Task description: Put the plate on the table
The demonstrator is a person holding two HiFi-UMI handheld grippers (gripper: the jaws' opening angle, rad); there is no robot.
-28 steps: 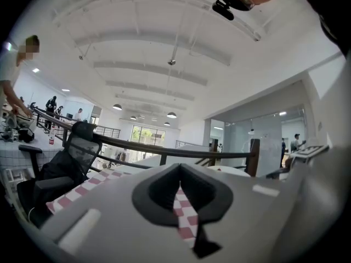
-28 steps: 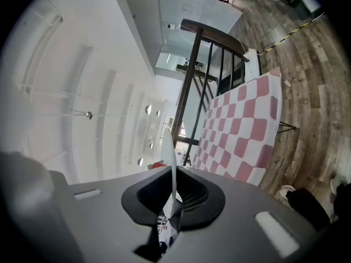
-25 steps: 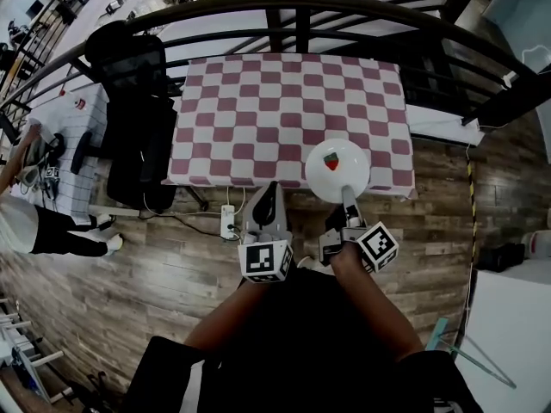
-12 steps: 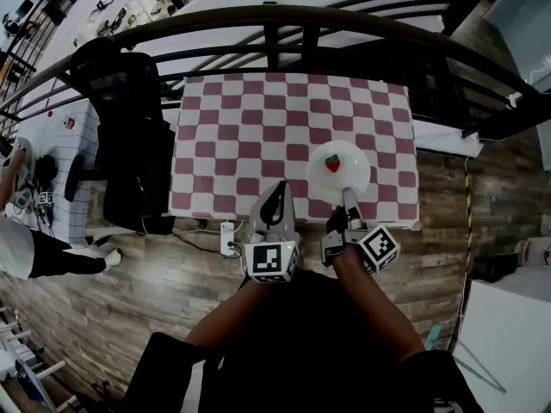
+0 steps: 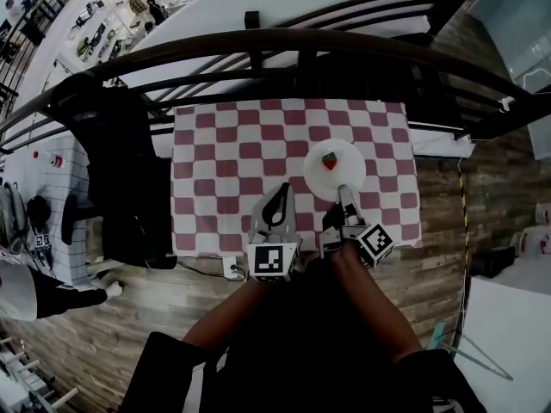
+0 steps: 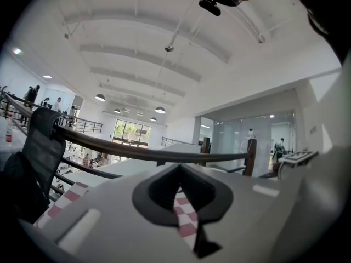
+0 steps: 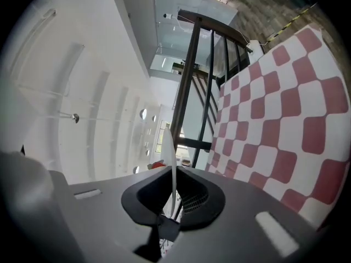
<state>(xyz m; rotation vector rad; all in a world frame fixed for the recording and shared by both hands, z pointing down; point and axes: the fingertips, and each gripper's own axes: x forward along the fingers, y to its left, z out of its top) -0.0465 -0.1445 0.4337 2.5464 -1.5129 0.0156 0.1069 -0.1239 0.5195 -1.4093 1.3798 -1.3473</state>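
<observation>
You are gripping the plate by its near rim with your right gripper, and the jaws are closing down narrow on that thin edge. In the right gripper view the plate is showing edge-on as a thin white sliver running between the jaws of that gripper, with the pads pressing on it from both sides. The plate is lying level over the near right part of the counter, inside the checked red and white cloth and a little in from its near edge. Whether it is resting on the cloth or hanging just above it, I cannot tell. A small red and green thing is showing on the far half of the plate, and I cannot tell whether it is a print or a loose piece.

Your left gripper is hovering over the near edge of the counter, just left of the right one and clear of the plate. In the left gripper view its jaws are sitting together at the tips with nothing between them, and only the checked cloth is showing through the gap behind them.

A dark railing is curving past the far side of the counter. A black chair is standing just left of the counter, and a power strip is lying on the wood floor near you
</observation>
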